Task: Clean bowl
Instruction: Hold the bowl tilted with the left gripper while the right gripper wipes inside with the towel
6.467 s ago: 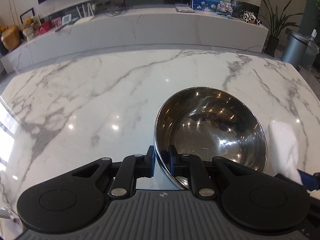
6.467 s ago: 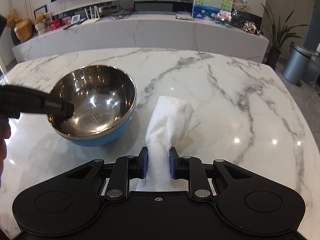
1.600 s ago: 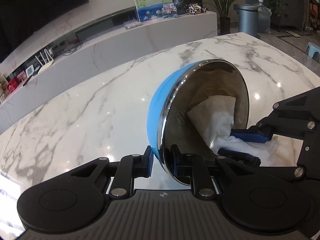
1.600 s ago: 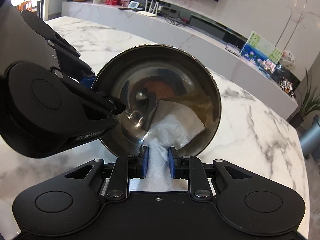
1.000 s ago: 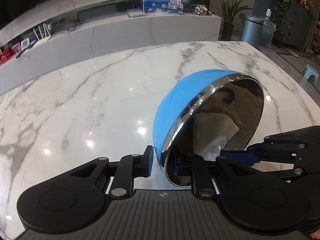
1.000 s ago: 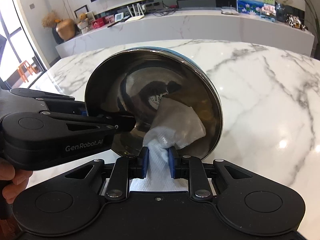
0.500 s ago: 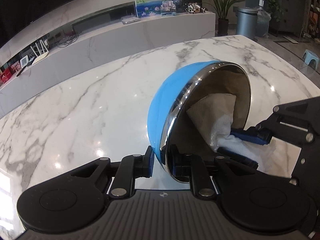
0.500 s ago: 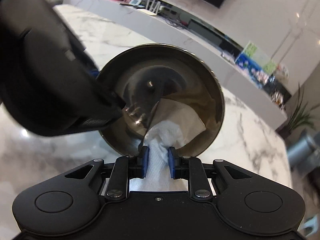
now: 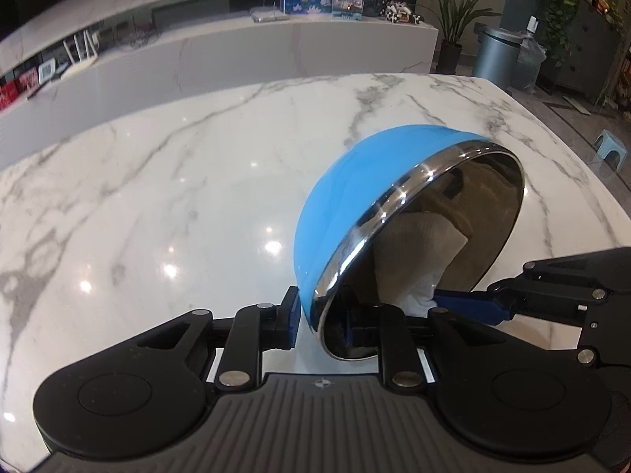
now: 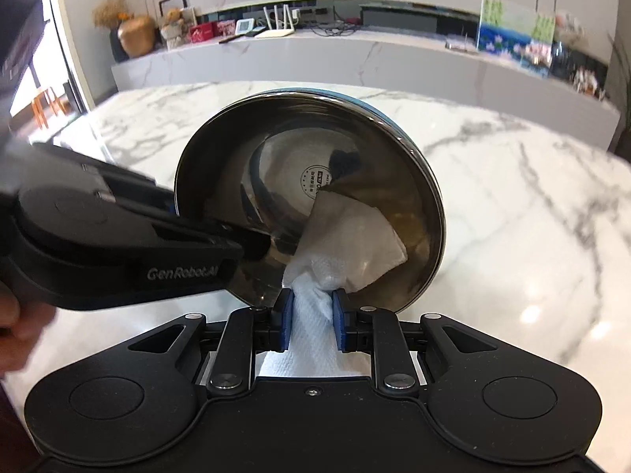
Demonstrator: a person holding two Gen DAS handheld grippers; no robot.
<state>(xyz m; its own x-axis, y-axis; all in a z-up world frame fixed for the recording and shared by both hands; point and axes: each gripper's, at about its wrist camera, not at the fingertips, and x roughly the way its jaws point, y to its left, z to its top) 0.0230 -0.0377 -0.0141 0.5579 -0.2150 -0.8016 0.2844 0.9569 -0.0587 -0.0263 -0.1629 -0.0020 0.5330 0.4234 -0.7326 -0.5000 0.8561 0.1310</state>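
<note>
White marble with grey veins makes up the table [image 9: 165, 181], and above it the bowl [image 9: 355, 197] is held tipped on its side, its steel inside turned toward the right tool. The left tool [image 9: 320, 317] is clenched on the bowl's rim, one finger against the blue outer wall, the other inside. The right tool [image 10: 312, 317] is clenched on a wad of white paper towel [image 10: 351, 236], whose free end lies pressed against the bowl's inner wall, just beside the round stamp [image 10: 316, 180] at the bottom.

By my judgement the wiping step is under way. The next move calls for sweeping the towel around the inner wall and over the bottom, with the rim grip kept firm so the smooth bowl does not slip or turn.

On the left tool's body reads "GenRobot.AI" [image 10: 182, 272]. The stamp's lettering is too small to read.
</note>
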